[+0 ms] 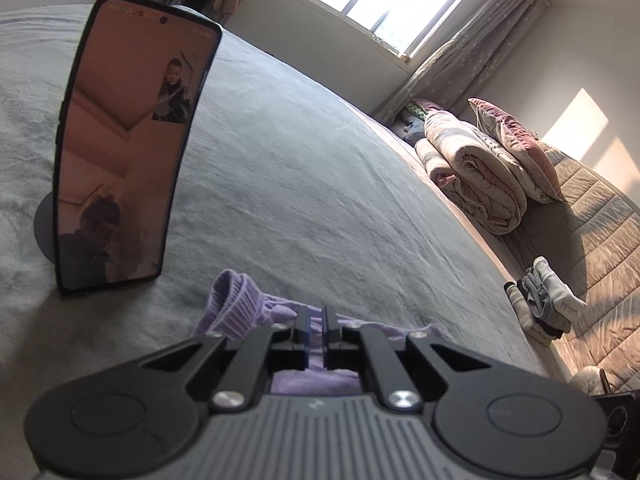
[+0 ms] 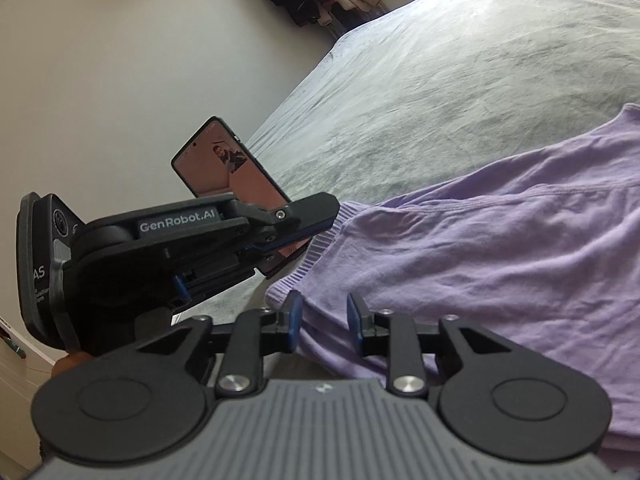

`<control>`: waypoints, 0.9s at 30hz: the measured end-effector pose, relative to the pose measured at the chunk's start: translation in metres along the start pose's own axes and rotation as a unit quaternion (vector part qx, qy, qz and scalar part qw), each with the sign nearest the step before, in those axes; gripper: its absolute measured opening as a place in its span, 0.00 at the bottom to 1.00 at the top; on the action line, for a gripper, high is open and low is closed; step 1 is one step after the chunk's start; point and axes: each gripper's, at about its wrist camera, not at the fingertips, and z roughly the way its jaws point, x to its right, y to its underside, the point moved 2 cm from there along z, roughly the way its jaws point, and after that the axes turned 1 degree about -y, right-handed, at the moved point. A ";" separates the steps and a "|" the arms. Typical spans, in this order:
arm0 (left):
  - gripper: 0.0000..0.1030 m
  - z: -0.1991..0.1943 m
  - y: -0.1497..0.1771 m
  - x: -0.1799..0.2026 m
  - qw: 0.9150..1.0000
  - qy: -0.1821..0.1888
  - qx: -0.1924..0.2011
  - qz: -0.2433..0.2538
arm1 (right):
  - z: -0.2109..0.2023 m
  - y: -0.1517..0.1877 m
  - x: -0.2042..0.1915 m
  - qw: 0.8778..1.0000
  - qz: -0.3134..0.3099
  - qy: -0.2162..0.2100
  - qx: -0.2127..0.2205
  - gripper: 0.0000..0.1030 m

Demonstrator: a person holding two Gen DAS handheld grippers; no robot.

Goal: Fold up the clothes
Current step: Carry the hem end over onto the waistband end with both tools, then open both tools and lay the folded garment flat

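the left tool [image 1: 316, 312] pinched the purple top [image 2: 480, 248]; the right tool [image 2: 324, 308] gaped over its hem, so tugging risked toppling the nearby phone [image 1: 132, 140].

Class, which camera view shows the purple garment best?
The right wrist view: the purple garment spreads widely across the bed, ribbed hem visible. The left wrist view shows only a bunched edge behind the left gripper.
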 end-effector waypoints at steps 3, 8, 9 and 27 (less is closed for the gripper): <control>0.03 0.019 0.009 0.006 1.000 -0.008 -0.016 0.007 | -0.021 -0.006 0.012 0.999 -0.015 0.030 0.014 0.35; 0.03 0.036 0.017 0.010 0.996 -0.077 0.000 0.038 | -0.063 -0.018 0.042 0.992 -0.061 0.106 0.044 0.36; 0.03 0.036 0.018 0.010 0.994 -0.092 0.007 0.050 | -0.072 -0.020 0.051 0.989 -0.067 0.124 0.050 0.37; 0.28 0.025 0.030 0.074 0.983 -0.159 0.009 0.089 | -0.174 -0.034 0.141 0.968 -0.082 0.233 0.042 0.41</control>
